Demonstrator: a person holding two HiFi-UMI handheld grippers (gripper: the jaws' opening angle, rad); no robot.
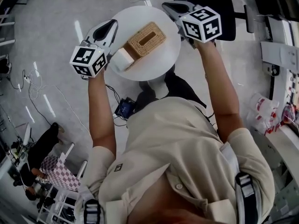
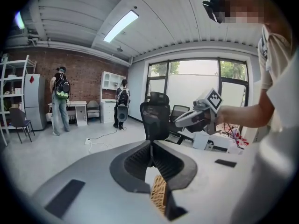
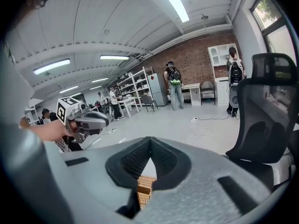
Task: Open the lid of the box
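**1. Position of the workpiece.** The woven box (image 1: 145,38) is set on the round white table (image 1: 159,65), with its slotted lid facing up. The lid is judged to be in place, so the opening step is not yet done. The long axis of the box runs from the near-left to the far-right in the head view. A pale block (image 1: 124,59) is seen at the near-left end. It cannot be determined whether it belongs to the box.

**2. Position of the tools.** The 2 grippers are held at opposite ends of that axis, pointed toward each other.
- The left gripper (image 1: 111,27) is held just beside the near-left end, by the pale block.
- The right gripper (image 1: 167,6) is held near the far-right end, over the table rim.

Neither is clearly the nearer. In each gripper view the woven surface (image 2: 159,192) (image 3: 145,186) appears low down, below the jaw tips, so both tools are judged to be above the box rather than level with it.

**3. State of the tools.**
- Left gripper (image 2: 150,143): the jaws are brought together at the tips. Nothing is clamped and the box is not touched.
- Right gripper (image 3: 150,140): the jaws are likewise closed, empty and clear of the box.

**4. Next move (judgement).** A descent toward the lid edge is required. The jaws must be parted if the lid is to be gripped.
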